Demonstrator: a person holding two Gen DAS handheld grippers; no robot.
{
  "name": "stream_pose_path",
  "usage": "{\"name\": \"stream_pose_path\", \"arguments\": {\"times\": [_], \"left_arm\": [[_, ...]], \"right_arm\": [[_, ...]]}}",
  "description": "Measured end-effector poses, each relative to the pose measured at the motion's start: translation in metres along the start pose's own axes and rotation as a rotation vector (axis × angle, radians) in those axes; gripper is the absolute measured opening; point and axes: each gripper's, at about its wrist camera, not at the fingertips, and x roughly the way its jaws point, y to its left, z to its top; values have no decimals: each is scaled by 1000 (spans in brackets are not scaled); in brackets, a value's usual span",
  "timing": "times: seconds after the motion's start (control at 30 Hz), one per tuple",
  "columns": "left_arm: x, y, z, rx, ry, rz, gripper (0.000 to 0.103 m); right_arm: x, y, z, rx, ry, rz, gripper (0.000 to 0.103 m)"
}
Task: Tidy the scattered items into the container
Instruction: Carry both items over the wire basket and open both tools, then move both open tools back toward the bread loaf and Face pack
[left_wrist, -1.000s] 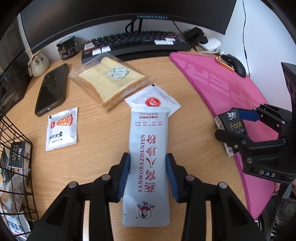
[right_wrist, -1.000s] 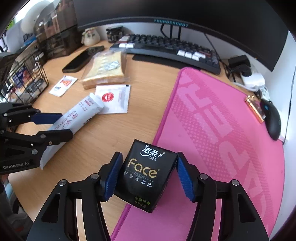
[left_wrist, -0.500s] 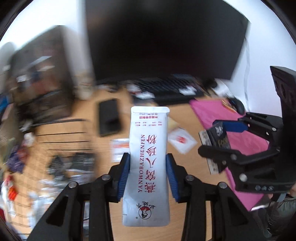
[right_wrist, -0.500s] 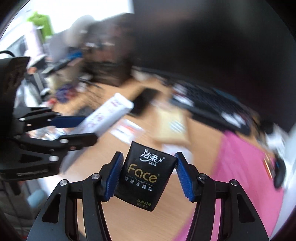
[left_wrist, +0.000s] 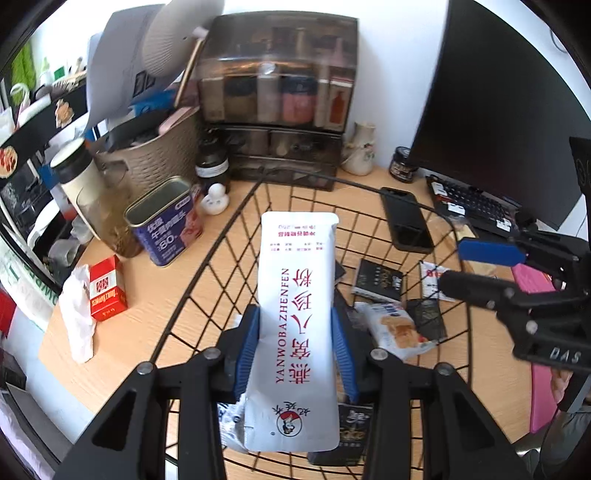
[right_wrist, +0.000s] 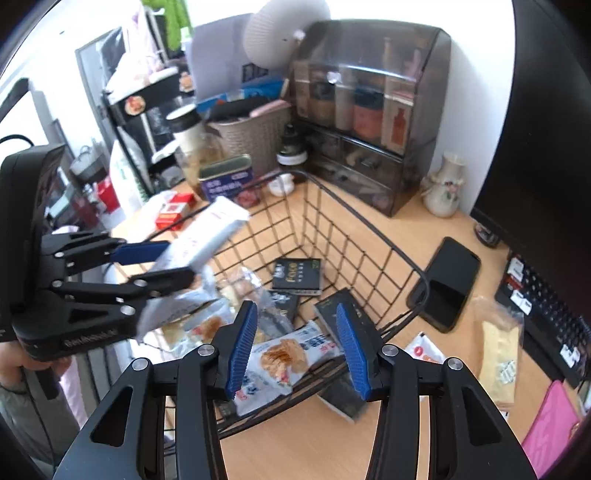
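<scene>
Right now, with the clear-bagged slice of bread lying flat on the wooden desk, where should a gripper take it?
Take the clear-bagged bread slice across its two long edges near the middle, coming straight down from above. It lies flat on the wooden desk, so a side approach probably cannot get under it, and the thick slice gives the jaws firm faces.

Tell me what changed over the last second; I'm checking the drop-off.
Both grippers swung from the desk before the monitor to above the wire basket. The right gripper let go of the black tissue pack, which now leans at the basket's near rim; its jaws are closing on nothing. The left gripper still clamps the white sachet.
</scene>
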Motion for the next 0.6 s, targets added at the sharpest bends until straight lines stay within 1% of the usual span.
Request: {"name": "stream_pose_path", "arguments": {"times": [0.07, 0.1, 0.13, 0.17, 0.2, 0.23, 0.33, 0.4, 0.53, 0.6], "left_arm": [[8, 1, 2, 3, 28, 6, 45], [9, 0, 1, 9, 32, 6, 49], [9, -2, 1, 15, 28, 4, 56], [8, -5, 0, 21, 27, 10, 59], [7, -8, -1, 21, 24, 18, 65], [5, -10, -1, 20, 17, 24, 67], [-1, -18, 1, 22, 4, 2, 67], [-8, -31, 2, 38, -8, -15, 67], [-24, -78, 4, 118, -35, -72, 67], [-30, -110, 3, 173, -43, -106, 67]], "right_arm": [[1, -3, 1, -1, 7, -5, 46], [0, -4, 2, 0, 7, -11, 46], [0, -4, 4, -1, 6, -17, 46], [-3, -6, 4, -1, 2, -22, 46], [-6, -9, 3, 3, -4, -27, 46], [-8, -12, 4, 7, -6, -30, 46], [-16, -22, -3, 19, -7, -39, 46], [-27, -32, -12, 27, -15, -60, 46], [-54, -61, -33, 78, -34, -96, 46], [-74, -83, -47, 124, -51, -127, 46]]}}
